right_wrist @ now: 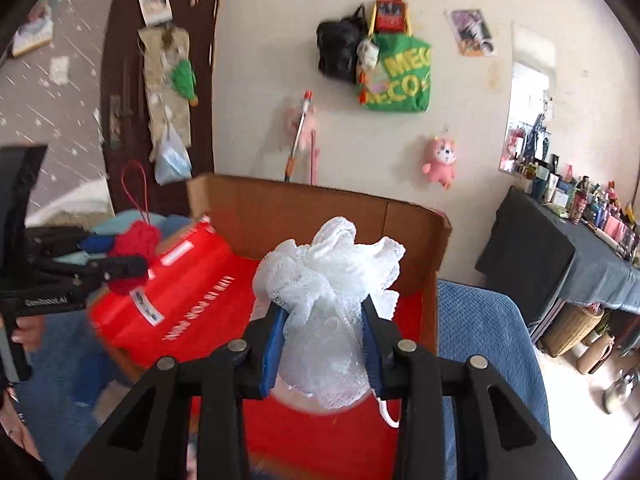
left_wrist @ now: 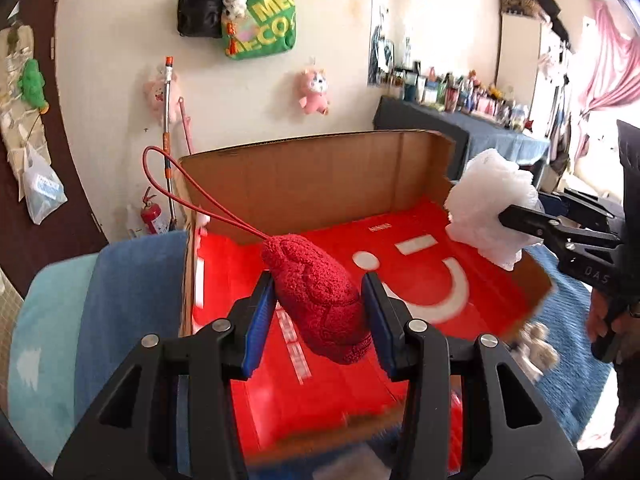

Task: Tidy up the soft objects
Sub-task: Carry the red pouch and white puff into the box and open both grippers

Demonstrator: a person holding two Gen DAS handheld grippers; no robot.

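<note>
My left gripper (left_wrist: 320, 300) is shut on a red fuzzy plush (left_wrist: 320, 300) with a long red cord loop (left_wrist: 168, 176); it hangs above the open cardboard box (left_wrist: 304, 176) with its red lining. The right gripper (left_wrist: 516, 220) comes in from the right in this view, shut on a white mesh bath pouf (left_wrist: 484, 208) over the box's right rim. In the right wrist view my right gripper (right_wrist: 324, 320) pinches the white pouf (right_wrist: 328, 276) above the box (right_wrist: 320, 212). The left gripper (right_wrist: 124, 268) with the red plush (right_wrist: 134, 248) shows at the left.
The box sits on a blue textured blanket (right_wrist: 484, 340). A light blue pillow (left_wrist: 48, 340) lies left of it. Bags (left_wrist: 260, 16) and pink plush toys (left_wrist: 314, 88) hang on the wall behind. A cluttered dark table (right_wrist: 580, 248) stands at the right. A small blurred toy (left_wrist: 536, 348) lies on the blanket.
</note>
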